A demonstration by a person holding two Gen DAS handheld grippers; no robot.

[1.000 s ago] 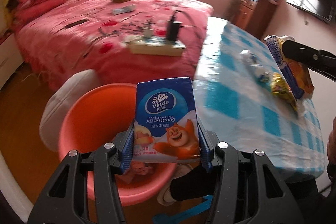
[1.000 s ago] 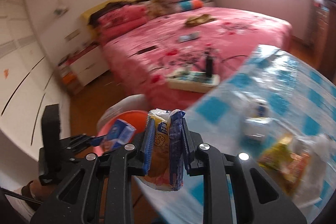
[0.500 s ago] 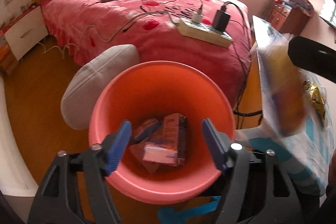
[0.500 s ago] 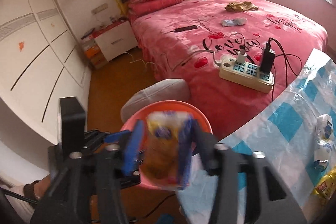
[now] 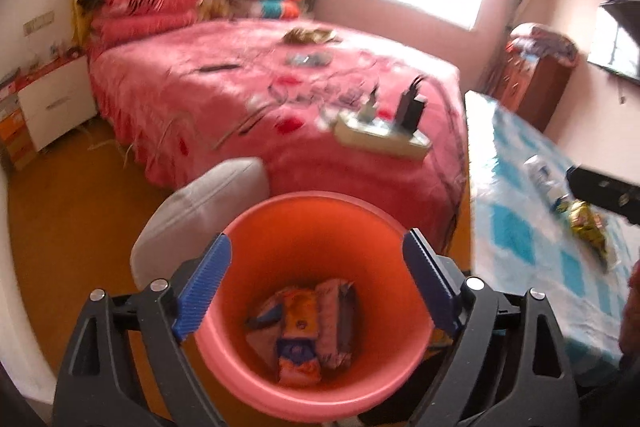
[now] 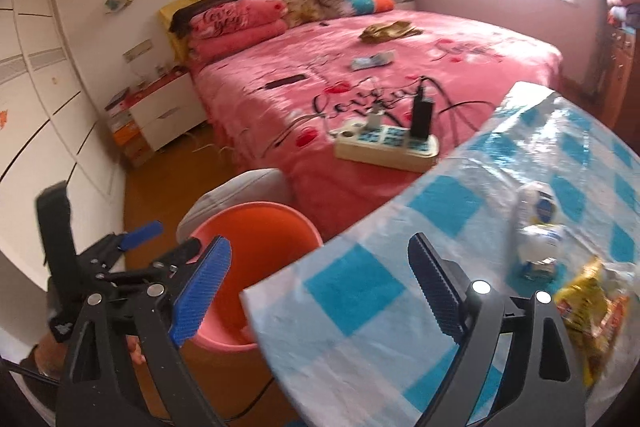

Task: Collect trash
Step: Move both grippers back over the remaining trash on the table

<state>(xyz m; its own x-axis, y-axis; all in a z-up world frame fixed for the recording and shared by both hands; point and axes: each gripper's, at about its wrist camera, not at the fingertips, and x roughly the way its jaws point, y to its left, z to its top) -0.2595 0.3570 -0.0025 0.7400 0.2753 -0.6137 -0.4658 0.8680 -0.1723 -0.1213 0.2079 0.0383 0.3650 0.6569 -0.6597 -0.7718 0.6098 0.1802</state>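
Note:
An orange bin stands on the floor beside the table; several wrappers and packets lie at its bottom. My left gripper hovers over the bin's mouth, its jaws opening wide with nothing between them. My right gripper hangs over the near corner of the blue-checked table, jaws also opening and empty. The bin shows to its left, with the left gripper above it. On the table lie a white crumpled package and a yellow snack bag.
A pink bed with a power strip and cables on it stands behind the bin. A grey cushion leans against the bin. A white nightstand sits far left, a wooden dresser far right.
Both grippers let go of their loads: the blue tissue pack and the snack bag dropped into the bin. Both jaws spread wide. The right gripper swung back toward the table.

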